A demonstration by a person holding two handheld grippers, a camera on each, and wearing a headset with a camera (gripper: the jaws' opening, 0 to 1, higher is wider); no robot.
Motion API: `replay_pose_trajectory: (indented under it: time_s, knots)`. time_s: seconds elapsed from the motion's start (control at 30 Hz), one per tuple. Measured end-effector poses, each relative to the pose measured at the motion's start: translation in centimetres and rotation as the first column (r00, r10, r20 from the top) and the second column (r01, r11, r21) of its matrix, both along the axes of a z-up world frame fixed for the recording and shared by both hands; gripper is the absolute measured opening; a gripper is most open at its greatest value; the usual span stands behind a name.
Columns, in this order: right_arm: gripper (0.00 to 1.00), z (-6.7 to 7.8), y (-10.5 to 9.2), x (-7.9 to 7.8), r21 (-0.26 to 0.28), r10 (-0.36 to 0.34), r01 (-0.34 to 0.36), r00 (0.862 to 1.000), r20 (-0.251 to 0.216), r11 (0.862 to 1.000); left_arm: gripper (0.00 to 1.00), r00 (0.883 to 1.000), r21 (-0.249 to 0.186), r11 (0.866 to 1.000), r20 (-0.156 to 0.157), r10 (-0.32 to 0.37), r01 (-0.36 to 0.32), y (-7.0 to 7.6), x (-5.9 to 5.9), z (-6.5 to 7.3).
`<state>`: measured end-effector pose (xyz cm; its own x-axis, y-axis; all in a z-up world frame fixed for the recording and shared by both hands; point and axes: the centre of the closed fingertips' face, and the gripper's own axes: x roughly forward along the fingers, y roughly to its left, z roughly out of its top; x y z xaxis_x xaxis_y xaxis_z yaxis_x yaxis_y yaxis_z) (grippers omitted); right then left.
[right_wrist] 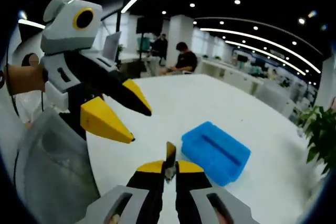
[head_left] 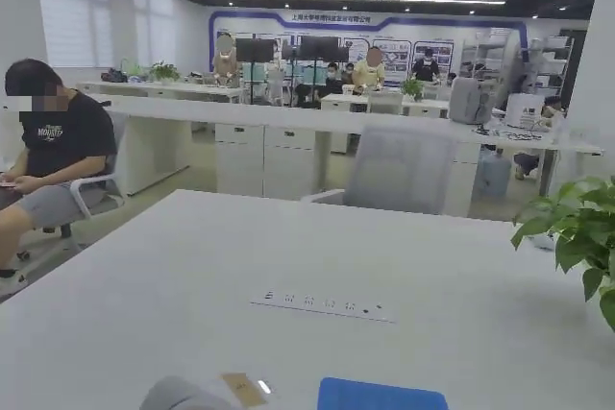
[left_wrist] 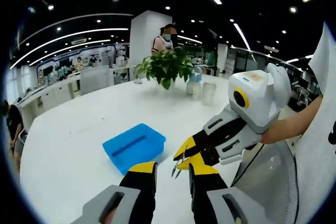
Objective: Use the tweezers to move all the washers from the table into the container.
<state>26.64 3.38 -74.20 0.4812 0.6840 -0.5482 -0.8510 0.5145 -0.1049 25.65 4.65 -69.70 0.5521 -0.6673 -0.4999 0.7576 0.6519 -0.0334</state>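
Head view. At 9 o'clock: seated person [head_left: 48,146], on a chair beside the white table [head_left: 144,295]. Just below centre, toward 6 o'clock: pale strip [head_left: 322,304], flat on the table, dotted with tiny dark marks too small to identify. At 6 o'clock, cut by the bottom edge: blue container [head_left: 382,396], on the near side of the table, well apart from the strip. At 4 o'clock: leafy plant [head_left: 575,228], by the table's side.

Left gripper view. At 7 o'clock: container [left_wrist: 134,147], lies flat on the table, open side up. At 12 o'clock: plant [left_wrist: 165,66], stands on the far part of the table. At 6 o'clock: left gripper [left_wrist: 173,171], gapes wide, yellow tips well apart, grips nothing. Just over that gap: tweezers [left_wrist: 177,167], thin metal points aimed down, pinched in the right gripper [left_wrist: 179,160] reaching in from 3 o'clock.

Right gripper view. At 9 o'clock: left gripper [right_wrist: 140,126], yellow tips spread, nothing between. At 6 o'clock: right gripper [right_wrist: 169,167], narrow, clamps the tweezers [right_wrist: 170,153] sticking up between the tips. At 4 o'clock: container [right_wrist: 215,151], flat on the table, apart from both grippers. At 3 o'clock: plant [right_wrist: 321,129].
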Motion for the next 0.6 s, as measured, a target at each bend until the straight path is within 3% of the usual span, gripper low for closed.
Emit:
replay_pose_trajectory:
  time_s: [0.07,0.23,0.4,0.6]
  knots:
    - [0.03,-0.3,0.1,-0.5,-0.015,0.012,-0.012,1.000,0.013,1.000,0.17,0.999,0.007,0.999,-0.022,-0.033,0.033,-0.8,-0.3,-0.4]
    - [0.04,-1.3,0.1,-1.2,-0.087,0.042,-0.038,0.999,0.034,0.995,0.15,0.992,0.045,0.991,-0.036,-0.123,0.124,-2.6,-1.1,-1.3]
    - [0.04,-2.1,-0.3,-1.3,-0.150,0.062,-0.053,0.996,0.057,0.987,0.06,0.988,0.106,0.983,-0.013,-0.152,0.153,-3.1,-0.7,-2.2]
    - [0.04,-3.1,-1.0,-1.1,-0.233,0.091,-0.068,0.992,0.091,0.970,0.00,0.975,0.156,0.962,-0.009,-0.223,0.222,-3.6,-0.8,-3.6]
